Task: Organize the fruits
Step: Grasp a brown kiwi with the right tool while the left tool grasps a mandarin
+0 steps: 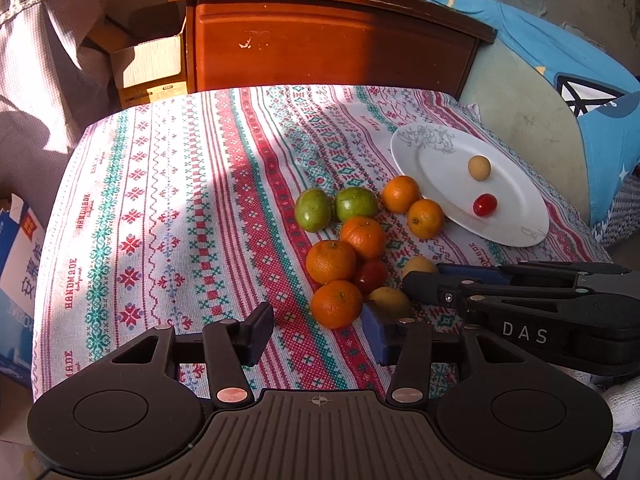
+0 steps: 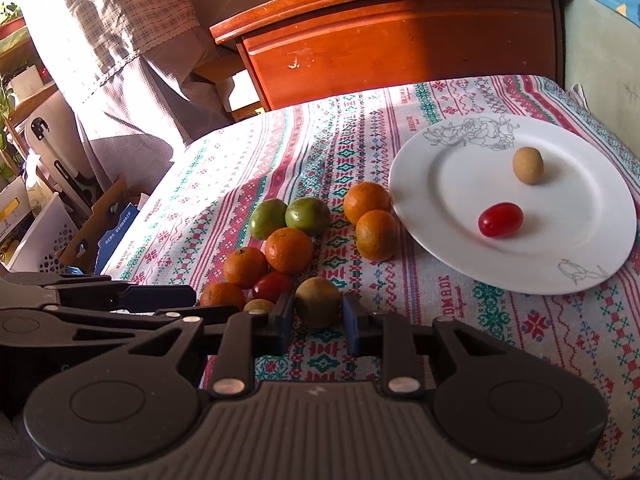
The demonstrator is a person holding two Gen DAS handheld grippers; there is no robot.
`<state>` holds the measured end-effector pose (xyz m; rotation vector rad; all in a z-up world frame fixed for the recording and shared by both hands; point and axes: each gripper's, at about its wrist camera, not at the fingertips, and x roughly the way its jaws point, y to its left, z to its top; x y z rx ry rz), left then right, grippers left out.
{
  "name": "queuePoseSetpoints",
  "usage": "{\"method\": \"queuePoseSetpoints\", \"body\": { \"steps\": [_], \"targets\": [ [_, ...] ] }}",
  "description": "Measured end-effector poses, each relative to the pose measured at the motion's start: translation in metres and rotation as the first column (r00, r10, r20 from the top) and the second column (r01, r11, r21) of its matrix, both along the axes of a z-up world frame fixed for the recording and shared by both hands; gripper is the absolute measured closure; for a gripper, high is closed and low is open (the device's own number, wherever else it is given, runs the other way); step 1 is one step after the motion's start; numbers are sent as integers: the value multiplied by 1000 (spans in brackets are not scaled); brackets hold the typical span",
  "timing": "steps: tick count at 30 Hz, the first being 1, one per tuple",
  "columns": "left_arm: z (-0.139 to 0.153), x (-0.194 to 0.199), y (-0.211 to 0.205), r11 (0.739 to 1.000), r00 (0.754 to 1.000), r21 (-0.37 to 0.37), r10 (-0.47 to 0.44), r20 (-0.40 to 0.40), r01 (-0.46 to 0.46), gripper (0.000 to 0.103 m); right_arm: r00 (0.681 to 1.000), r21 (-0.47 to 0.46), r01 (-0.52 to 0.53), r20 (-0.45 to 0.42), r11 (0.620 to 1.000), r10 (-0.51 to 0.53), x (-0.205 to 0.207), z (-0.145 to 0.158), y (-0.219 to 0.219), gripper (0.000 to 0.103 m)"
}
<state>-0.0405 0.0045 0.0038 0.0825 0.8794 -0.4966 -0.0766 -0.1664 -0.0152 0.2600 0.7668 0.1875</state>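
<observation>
Right gripper is sitting low on the cloth with its jaws spread around a tan longan, a blue pad either side, though whether they are touching it yet is hard to say. This is looking like the pick step for that fruit. Left gripper is hanging wide open and holding nothing, the nearest orange lying just ahead of its jaws toward the right pad. Up ahead and right of the right jaws the plate is carrying one longan and one tomato; the oranges and green fruit are waiting ahead-left. Next move is calling for a gentle close, a lift clear of the tomato and small longan beside it, then a carry to the plate
</observation>
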Motion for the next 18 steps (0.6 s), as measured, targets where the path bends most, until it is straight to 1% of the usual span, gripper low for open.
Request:
{"method": "queuePoseSetpoints", "body": {
  "steps": [4, 6, 8, 11, 14, 18],
  "targets": [
    [-4, 2, -5, 1000, 1000, 11, -8, 5, 8, 61, 1000, 4, 1, -1, 1000, -1, 0, 0, -1, 78],
    [-5, 2, -7, 1000, 1000, 13, -12, 14, 12, 68, 1000, 3, 1, 0, 1000, -1, 0, 0, -1, 78],
    [-6, 1, -9, 1000, 1000, 14, -21, 17, 21, 70, 1000, 3, 3, -1, 1000, -3, 0, 0, -1, 78],
    [-6, 1, -10, 1000, 1000, 6, -27, 15, 27, 77, 1000, 4, 8, -2, 1000, -8, -1, 0, -2, 79],
    [-6, 1, -9, 1000, 1000, -11, -22, 8, 22, 78, 1000, 4, 15, -4, 1000, -15, -1, 1, -3, 79],
    [-3, -1, -7, 1000, 1000, -16, -4, 6, 4, 78, 1000, 6, 26, -2, 1000, -26, -2, 3, -6, 79]
  ]
}}
